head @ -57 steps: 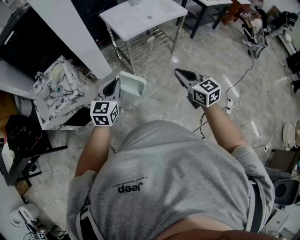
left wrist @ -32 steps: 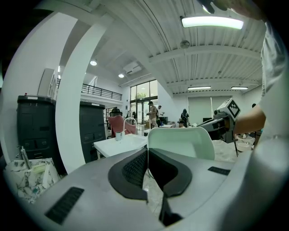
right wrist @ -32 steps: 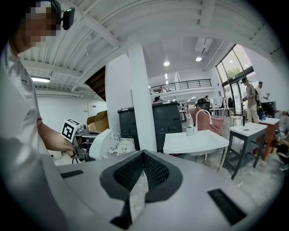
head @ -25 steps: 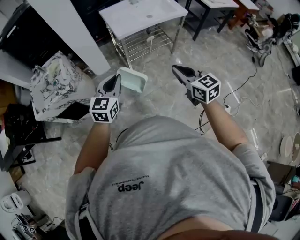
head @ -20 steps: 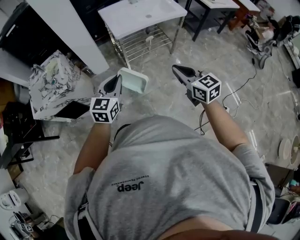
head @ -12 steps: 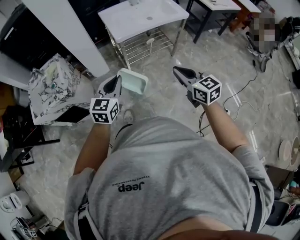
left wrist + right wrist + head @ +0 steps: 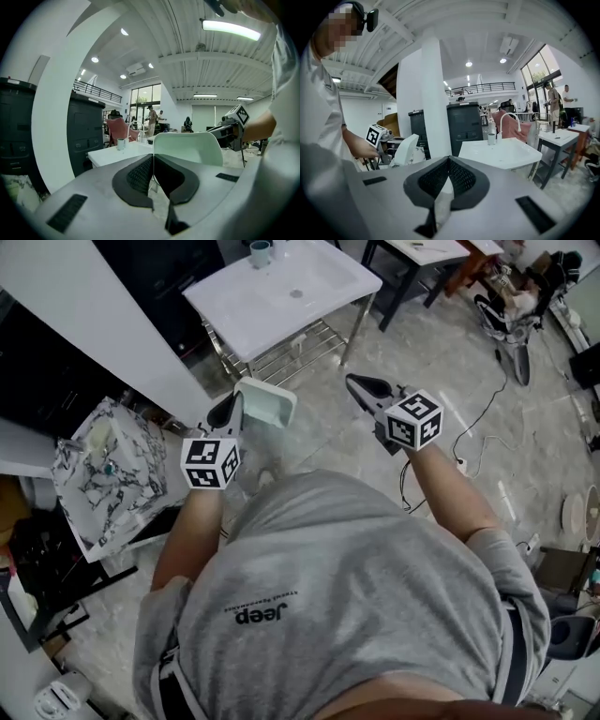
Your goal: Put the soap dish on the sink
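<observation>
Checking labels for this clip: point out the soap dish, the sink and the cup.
soap dish (image 7: 267, 406), head view, middle of its pale body
sink (image 7: 232, 310), head view, flat top left of the basin
cup (image 7: 260, 252), head view, its side wall

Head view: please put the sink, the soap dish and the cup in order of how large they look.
1. sink
2. soap dish, though it is nearer the camera, which enlarges it
3. cup

Sink (image 7: 234, 307): we find its top bare save a cup (image 7: 260, 253) at the back edge. Approach: open floor (image 7: 323, 432) ahead of us. Flanks: white pillar (image 7: 89, 310) left, dark table (image 7: 412, 268) right, both near the sink.
</observation>
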Available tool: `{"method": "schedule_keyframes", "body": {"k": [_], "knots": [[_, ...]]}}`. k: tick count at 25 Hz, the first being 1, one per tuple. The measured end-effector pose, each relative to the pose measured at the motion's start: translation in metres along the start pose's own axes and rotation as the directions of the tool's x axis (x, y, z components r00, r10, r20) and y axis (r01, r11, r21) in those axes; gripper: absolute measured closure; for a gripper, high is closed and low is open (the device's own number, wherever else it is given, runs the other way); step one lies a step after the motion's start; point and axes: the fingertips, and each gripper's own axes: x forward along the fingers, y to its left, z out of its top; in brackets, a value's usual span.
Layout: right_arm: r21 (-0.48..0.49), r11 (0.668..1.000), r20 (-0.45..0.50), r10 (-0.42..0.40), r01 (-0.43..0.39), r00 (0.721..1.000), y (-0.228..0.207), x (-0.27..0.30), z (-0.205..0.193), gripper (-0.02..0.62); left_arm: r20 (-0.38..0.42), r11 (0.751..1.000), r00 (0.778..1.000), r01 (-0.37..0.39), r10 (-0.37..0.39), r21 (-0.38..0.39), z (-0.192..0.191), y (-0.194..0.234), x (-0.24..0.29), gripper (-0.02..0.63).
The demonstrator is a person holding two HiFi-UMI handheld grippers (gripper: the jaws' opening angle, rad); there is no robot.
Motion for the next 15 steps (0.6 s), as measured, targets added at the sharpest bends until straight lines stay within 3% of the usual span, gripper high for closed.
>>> {"method": "schedule_keyframes", "body": {"k": [7, 15], "knots": [[0.017, 0.999, 0.001, -0.048, 0.048, 0.999, -0.020, 0.098, 0.047, 0.543, 0.003, 0.999, 0.999, 0.035, -0.035, 0.010, 0.028, 0.117, 0.043, 0.590], [0.016, 0.997, -0.016, -0.079, 0.079, 0.997, -0.054, 0.181, 0.081, 0.543, 0.010, 0.999, 0.998, 0.054, -0.054, -0.003, 0.040, 0.205, 0.088, 0.591]]}}
